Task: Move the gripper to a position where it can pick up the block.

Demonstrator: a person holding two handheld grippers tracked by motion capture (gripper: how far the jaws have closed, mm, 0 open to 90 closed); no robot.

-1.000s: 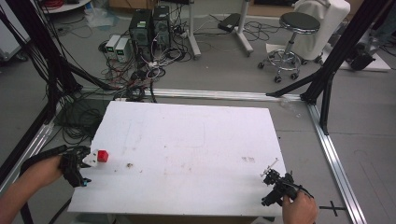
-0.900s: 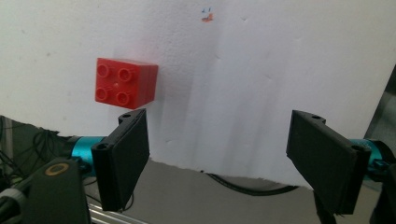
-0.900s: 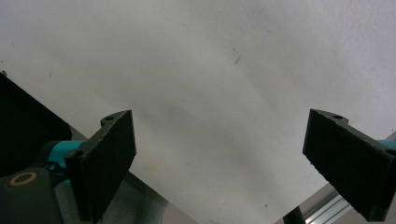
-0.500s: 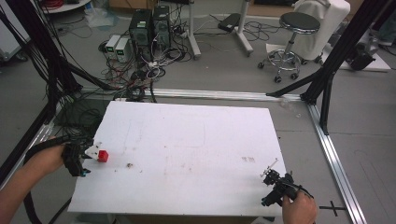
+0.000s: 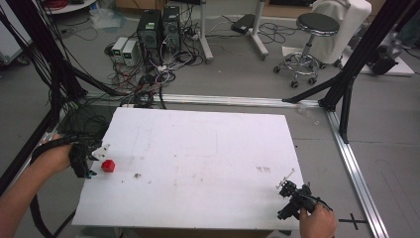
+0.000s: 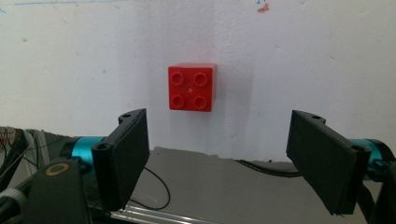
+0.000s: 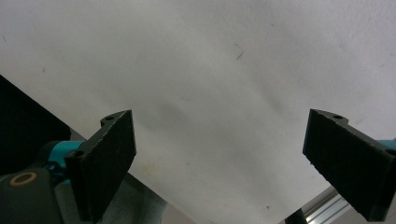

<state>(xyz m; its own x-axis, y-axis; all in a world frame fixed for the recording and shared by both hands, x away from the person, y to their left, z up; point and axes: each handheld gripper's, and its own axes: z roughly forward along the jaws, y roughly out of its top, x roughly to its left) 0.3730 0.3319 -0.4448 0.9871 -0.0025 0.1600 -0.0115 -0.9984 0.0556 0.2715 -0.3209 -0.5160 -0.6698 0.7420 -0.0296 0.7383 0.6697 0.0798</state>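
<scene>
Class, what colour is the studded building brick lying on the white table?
Red brick, shown best in the left gripper view.

The left gripper (image 5: pixel 94 157) is hovering at the table's (image 5: pixel 208 148) left edge, its jaws spread wide, with the left forearm (image 5: pixel 20 191) reaching in from the lower left. The right gripper (image 5: pixel 289 191) is sitting at the near right corner, jaws gaping wide, gripped by the right hand (image 5: pixel 317 223).
</scene>
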